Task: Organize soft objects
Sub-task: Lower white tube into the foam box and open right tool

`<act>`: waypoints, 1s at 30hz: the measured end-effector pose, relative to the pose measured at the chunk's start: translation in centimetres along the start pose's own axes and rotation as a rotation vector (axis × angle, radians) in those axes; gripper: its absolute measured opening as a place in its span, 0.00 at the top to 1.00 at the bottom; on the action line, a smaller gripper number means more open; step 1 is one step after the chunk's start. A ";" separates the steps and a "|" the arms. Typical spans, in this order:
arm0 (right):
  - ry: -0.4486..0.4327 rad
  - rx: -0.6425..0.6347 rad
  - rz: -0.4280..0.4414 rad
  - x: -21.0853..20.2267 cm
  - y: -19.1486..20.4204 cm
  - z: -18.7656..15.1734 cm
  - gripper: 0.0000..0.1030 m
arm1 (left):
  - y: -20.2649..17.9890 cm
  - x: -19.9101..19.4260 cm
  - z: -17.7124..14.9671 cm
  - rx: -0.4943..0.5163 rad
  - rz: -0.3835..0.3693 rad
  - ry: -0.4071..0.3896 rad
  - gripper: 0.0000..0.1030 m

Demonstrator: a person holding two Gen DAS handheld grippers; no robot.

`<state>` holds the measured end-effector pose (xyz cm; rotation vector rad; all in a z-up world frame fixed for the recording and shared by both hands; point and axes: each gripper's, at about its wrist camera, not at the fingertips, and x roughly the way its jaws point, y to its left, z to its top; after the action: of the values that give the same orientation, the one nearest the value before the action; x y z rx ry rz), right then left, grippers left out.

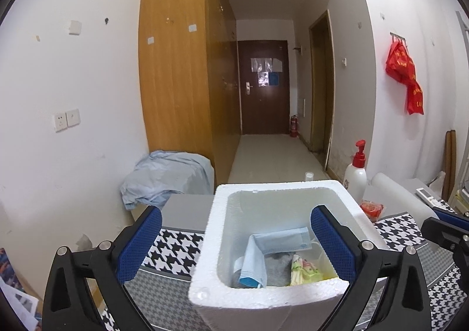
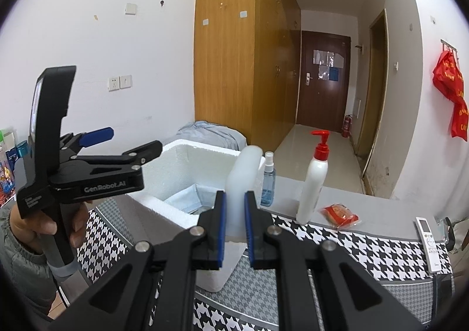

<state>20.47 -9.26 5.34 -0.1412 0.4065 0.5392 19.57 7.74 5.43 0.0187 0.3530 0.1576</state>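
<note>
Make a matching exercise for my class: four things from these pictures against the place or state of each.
Things:
1. mask
2. pump bottle
3. remote
4. left gripper

Place or state:
A. standing upright
B. open
C. inside the box
D. lying flat on the cloth

Pairs: 1-C, 2-A, 3-D, 4-B

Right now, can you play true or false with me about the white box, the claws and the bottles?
1. The left claw is wide open over the foam box. True.
2. The foam box is empty. False: a blue face mask and other soft things lie inside.
3. The right claw is shut on a white foam sheet. True.
4. The pump bottle has a green top. False: its pump is red.
5. The pump bottle lies on its side. False: it stands upright.
</note>
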 end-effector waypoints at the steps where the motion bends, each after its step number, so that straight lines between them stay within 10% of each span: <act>1: -0.001 0.001 0.002 0.0 0.0 0.0 0.86 | 0.1 -0.1 0.0 0.000 0.003 -0.002 0.01; 30: 0.031 -0.057 0.050 2.7 3.4 1.8 0.85 | 4.4 -2.5 -1.2 -0.041 0.092 -0.043 0.01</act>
<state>21.37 -4.69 5.77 -0.1950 0.4261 0.5984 16.18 11.68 5.32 -0.0026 0.3059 0.2550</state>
